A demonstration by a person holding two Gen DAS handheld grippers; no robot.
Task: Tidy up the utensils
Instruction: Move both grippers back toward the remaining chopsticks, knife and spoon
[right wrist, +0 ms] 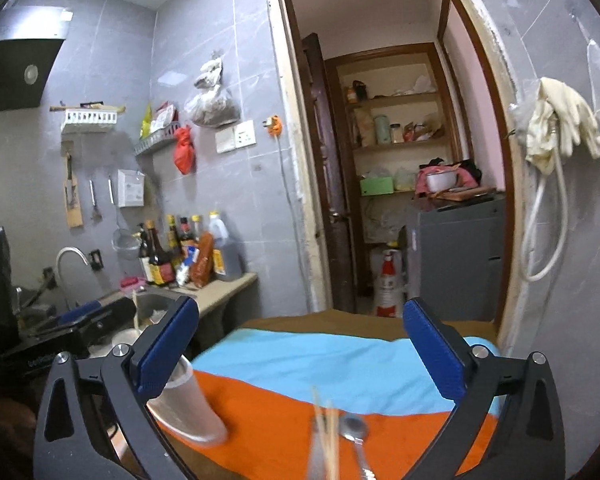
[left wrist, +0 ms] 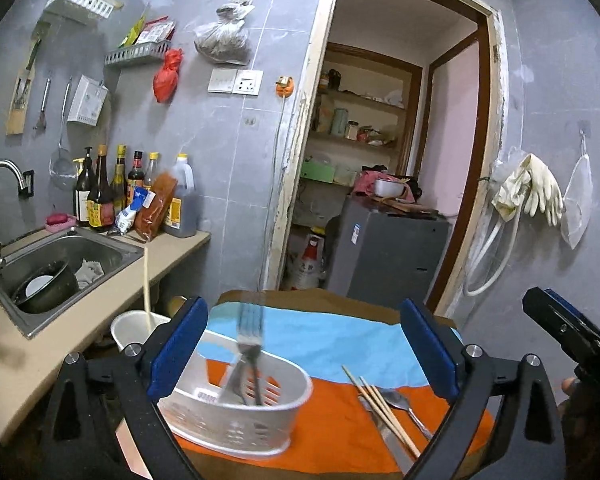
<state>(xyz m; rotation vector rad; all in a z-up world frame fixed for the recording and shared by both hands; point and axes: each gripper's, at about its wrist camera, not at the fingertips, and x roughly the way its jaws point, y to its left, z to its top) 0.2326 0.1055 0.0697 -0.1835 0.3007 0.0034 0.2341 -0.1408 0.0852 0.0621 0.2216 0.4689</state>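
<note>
Both grippers stand wide open, holding nothing. Fork [left wrist: 249, 354] upright in the white caddy [left wrist: 236, 420], between the left gripper's [left wrist: 302, 350] fingers. Chopsticks [right wrist: 327, 436] and spoon [right wrist: 354, 432] still loose on the orange cloth [right wrist: 260, 412] — below the right gripper [right wrist: 300, 352], long axes running roughly along its pointing line (nearer hand, I'd judge).
</note>
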